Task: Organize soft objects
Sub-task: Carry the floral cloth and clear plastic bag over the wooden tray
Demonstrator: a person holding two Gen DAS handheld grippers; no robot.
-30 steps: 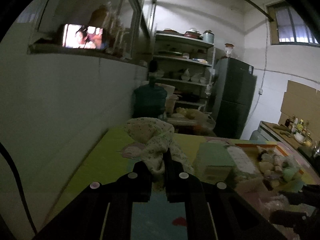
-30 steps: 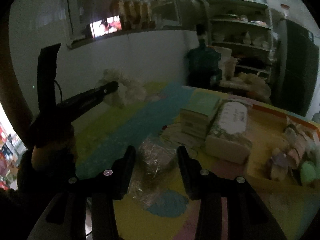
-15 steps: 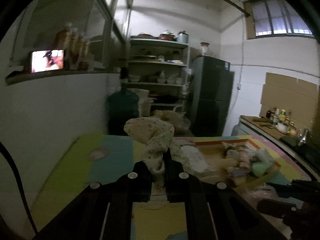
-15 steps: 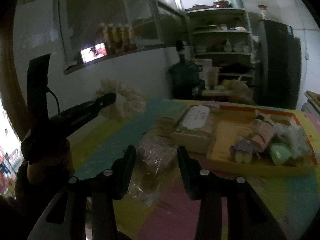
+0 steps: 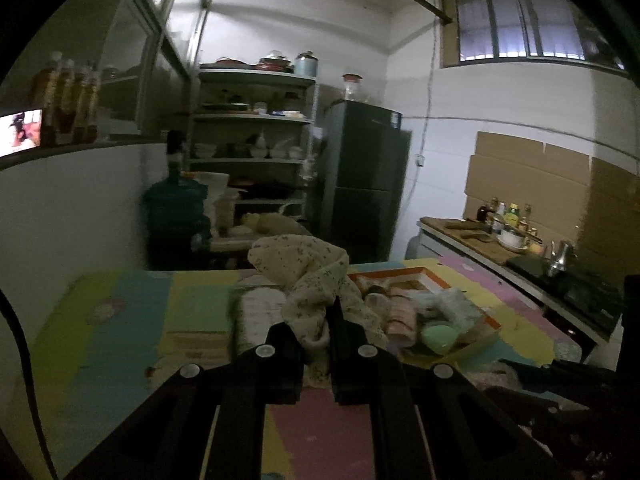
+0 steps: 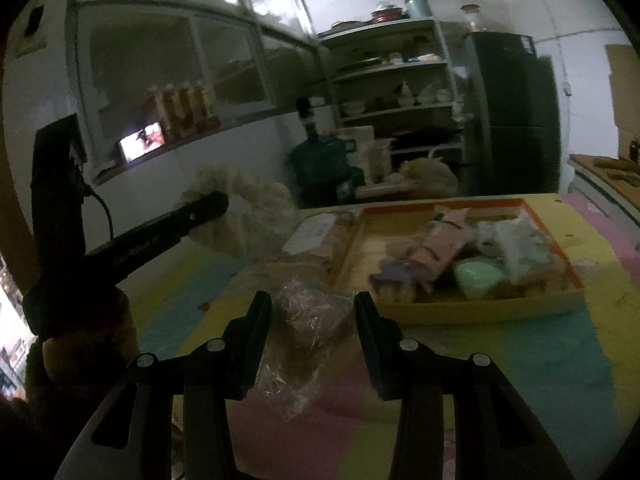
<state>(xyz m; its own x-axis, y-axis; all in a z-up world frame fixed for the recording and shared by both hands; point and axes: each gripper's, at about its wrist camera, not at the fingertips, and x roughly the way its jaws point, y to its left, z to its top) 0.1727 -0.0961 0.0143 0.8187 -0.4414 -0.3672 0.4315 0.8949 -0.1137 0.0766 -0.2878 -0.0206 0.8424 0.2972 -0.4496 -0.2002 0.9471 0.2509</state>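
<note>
My left gripper (image 5: 316, 320) is shut on a cream flowered cloth (image 5: 304, 276) that bunches up above its fingers. In the right wrist view that gripper (image 6: 208, 204) hangs at the left with the cloth (image 6: 252, 200) over the mat. My right gripper (image 6: 314, 312) is shut on a crumpled clear plastic bag (image 6: 308, 320) with something brownish inside. Just beyond it lies an orange-rimmed yellow tray (image 6: 480, 308) with several soft items, among them a green round one (image 6: 478, 278) and a pink one (image 6: 444, 244). The same tray (image 5: 404, 274) sits to the right of the cloth in the left wrist view.
A white tissue pack (image 6: 312, 232) lies left of the tray, with a flat stack (image 5: 196, 340) beside it. The colourful mat (image 5: 120, 320) ends at a white wall on the left. Behind stand a water jug (image 5: 176, 216), shelves (image 5: 252, 120) and a fridge (image 5: 364, 176); a counter (image 5: 480, 240) with bottles runs along the right.
Both grippers have swung to the right across the mat, so the tray now lies straight ahead. The cloth and the plastic bag stay gripped as before.
</note>
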